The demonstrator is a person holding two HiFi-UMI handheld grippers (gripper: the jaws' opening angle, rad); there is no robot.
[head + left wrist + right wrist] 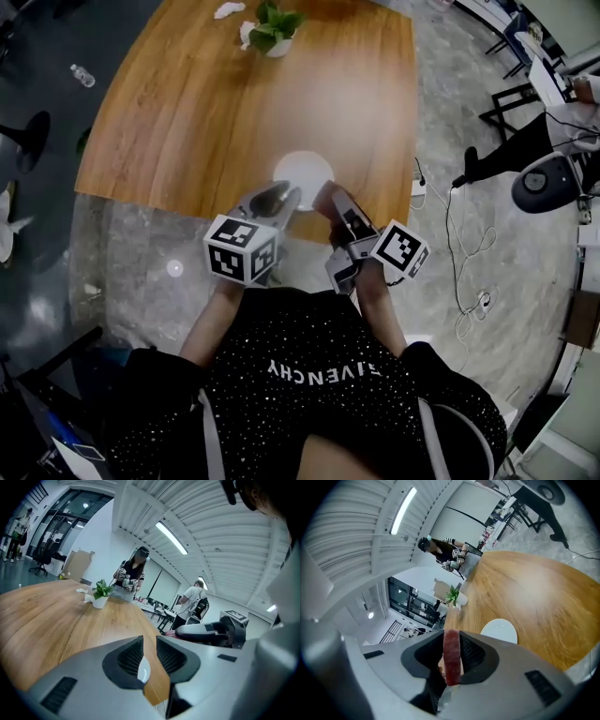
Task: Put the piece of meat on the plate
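Observation:
The white plate (pixel 303 172) sits on the wooden table (pixel 187 103) near its front edge. My right gripper (pixel 332 200) hangs just over that edge, right of the plate, shut on the piece of meat (pixel 451 660), a dark red slab standing upright between the pads. In the right gripper view the plate (pixel 499 631) lies a little ahead and to the right of the jaws. My left gripper (pixel 283 195) hovers at the plate's near left side. Its jaws (pixel 149 644) stand a narrow gap apart with nothing between them; a sliver of the plate (pixel 143 670) shows through the gap.
A potted plant (pixel 275 33) and crumpled tissue (pixel 229 9) sit at the table's far end. Cables (pixel 469 244) trail on the floor to the right, near a seated person (pixel 553 122). A bottle (pixel 82 75) lies on the floor at the left.

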